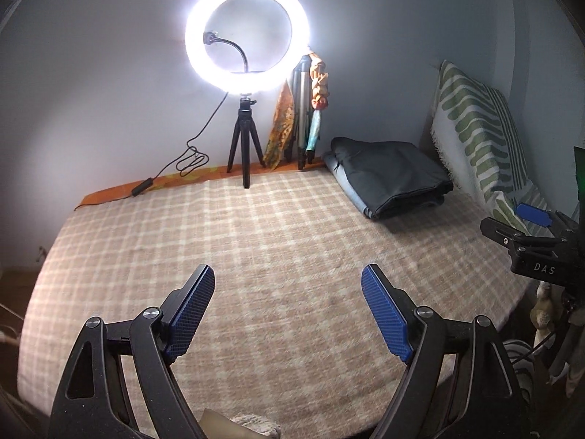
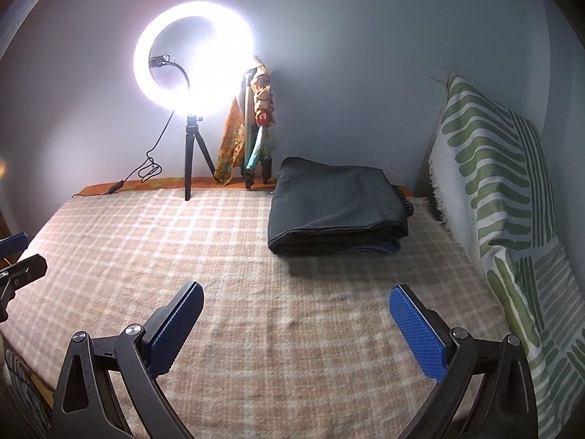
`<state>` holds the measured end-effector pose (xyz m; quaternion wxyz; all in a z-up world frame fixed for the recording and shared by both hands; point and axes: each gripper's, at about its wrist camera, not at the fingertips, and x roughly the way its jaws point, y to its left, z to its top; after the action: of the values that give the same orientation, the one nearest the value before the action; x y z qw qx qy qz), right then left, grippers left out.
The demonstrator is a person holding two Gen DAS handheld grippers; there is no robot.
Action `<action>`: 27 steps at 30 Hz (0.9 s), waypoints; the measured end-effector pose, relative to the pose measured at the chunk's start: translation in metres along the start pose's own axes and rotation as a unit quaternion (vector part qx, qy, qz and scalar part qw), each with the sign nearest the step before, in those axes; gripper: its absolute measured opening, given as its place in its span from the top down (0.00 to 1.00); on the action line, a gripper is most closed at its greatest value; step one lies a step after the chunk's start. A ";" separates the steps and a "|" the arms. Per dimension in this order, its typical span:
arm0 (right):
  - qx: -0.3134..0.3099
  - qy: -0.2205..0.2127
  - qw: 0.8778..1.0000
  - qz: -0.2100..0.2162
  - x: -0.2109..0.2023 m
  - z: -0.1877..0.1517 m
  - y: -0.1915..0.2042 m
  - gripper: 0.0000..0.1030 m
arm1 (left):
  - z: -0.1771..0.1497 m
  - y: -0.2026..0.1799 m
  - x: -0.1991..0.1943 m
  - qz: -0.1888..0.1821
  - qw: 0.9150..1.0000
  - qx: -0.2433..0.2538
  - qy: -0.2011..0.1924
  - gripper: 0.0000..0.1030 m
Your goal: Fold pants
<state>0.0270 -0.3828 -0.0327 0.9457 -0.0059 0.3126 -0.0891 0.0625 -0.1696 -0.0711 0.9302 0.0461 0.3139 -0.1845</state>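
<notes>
while folded pants [image 2: 338,206] lie, hand-held grippers gape.

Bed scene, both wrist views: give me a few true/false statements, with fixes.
1. The left gripper is open and holds nothing. True.
2. The dark pants lie spread flat across the bed. False: they sit folded in a stack near the wall.
3. The right gripper is shut on cloth. False: open, empty.
4. The ring light is lit. True.
5. A green-patterned pillow leans on the right. True.
</notes>
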 end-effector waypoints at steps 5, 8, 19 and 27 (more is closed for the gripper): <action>0.006 0.003 1.000 -0.002 -0.003 -0.003 0.002 0.00 | -0.004 0.001 -0.006 0.005 1.000 -0.005 0.000 0.19; 0.009 -0.001 1.000 -0.002 -0.006 0.000 0.001 0.00 | 0.000 0.002 -0.013 0.015 1.000 -0.006 -0.015 0.19; 0.015 -0.020 1.000 -0.006 -0.018 0.010 0.004 0.00 | 0.008 0.010 -0.030 0.013 0.999 -0.017 -0.041 0.14; 0.023 -0.022 0.999 -0.021 -0.022 0.011 0.003 0.00 | 0.010 0.008 -0.036 0.006 0.999 -0.015 -0.047 0.14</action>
<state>0.0166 -0.3763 -0.0108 0.9500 0.0070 0.2898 -0.1163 0.0443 -0.1528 -0.0418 0.9456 0.0252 0.2722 -0.1762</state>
